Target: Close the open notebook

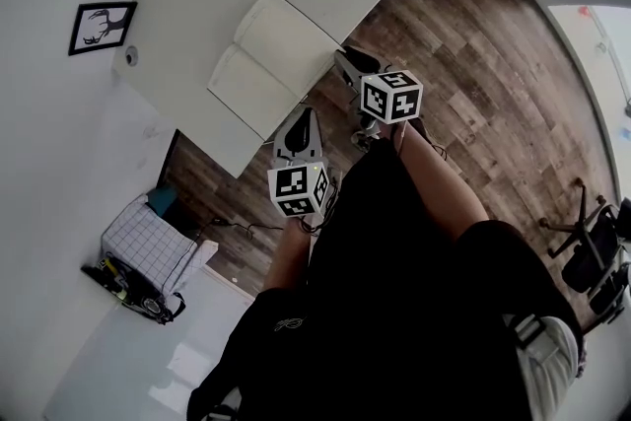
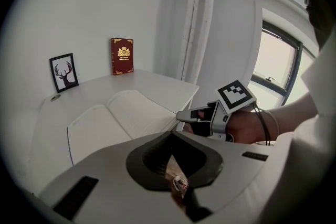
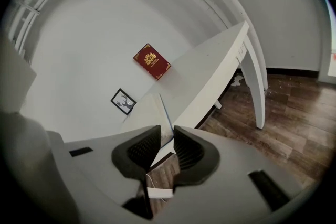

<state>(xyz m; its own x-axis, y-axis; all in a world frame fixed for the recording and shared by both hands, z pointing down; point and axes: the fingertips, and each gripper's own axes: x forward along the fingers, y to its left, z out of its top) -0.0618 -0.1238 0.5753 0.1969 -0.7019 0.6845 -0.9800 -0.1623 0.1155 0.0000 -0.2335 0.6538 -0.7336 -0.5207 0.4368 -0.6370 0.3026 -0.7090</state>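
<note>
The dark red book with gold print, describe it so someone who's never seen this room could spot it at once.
Start at the white table against the white wall. At its back the dark red hardcover book stands upright against the wall, right of the small black-framed deer picture. It is the only red thing; the open white notebook lies flat nearer the front.

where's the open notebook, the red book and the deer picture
open notebook (image 1: 252, 92), head view, page nearer the person
red book (image 2: 122, 56), left gripper view, front cover
deer picture (image 1: 102, 27), head view, centre of print
</note>
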